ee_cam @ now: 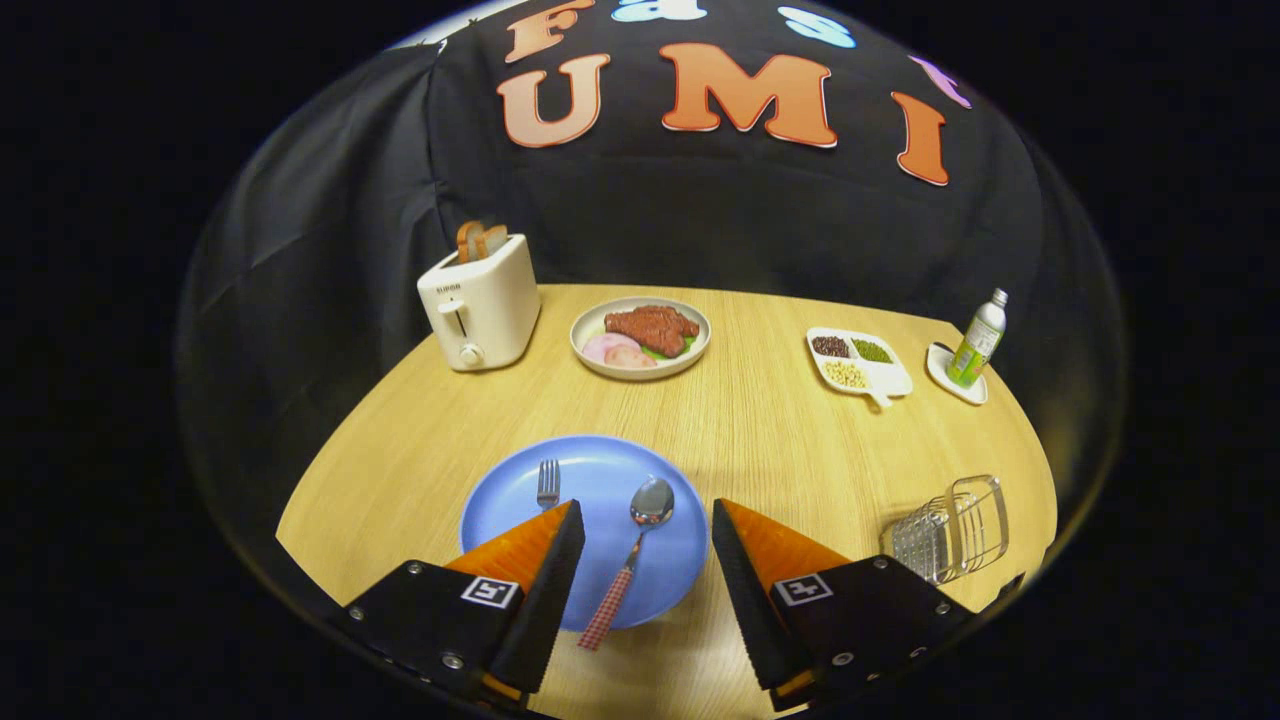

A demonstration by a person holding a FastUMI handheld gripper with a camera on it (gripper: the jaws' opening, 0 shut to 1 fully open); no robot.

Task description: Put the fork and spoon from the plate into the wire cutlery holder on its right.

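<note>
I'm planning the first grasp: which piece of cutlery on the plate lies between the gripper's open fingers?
The spoon, with its checked handle, lies on the blue plate between the fingers of the open gripper; the fork pokes out beyond one finger.

The gripper hangs above the near part of the blue plate, pointing forward and down over it. Its two fingers are spread wide apart, with nothing pressed between them and neither one touching anything. The left finger stands over the plate's left half, its tip reaching toward the middle of the plate. The right finger stands just off the plate's right rim, its tip level with the left one. Both taper to narrow points, their toothed inner faces turned toward each other across the plate's right half. Each finger's base carries a small square marker
</note>
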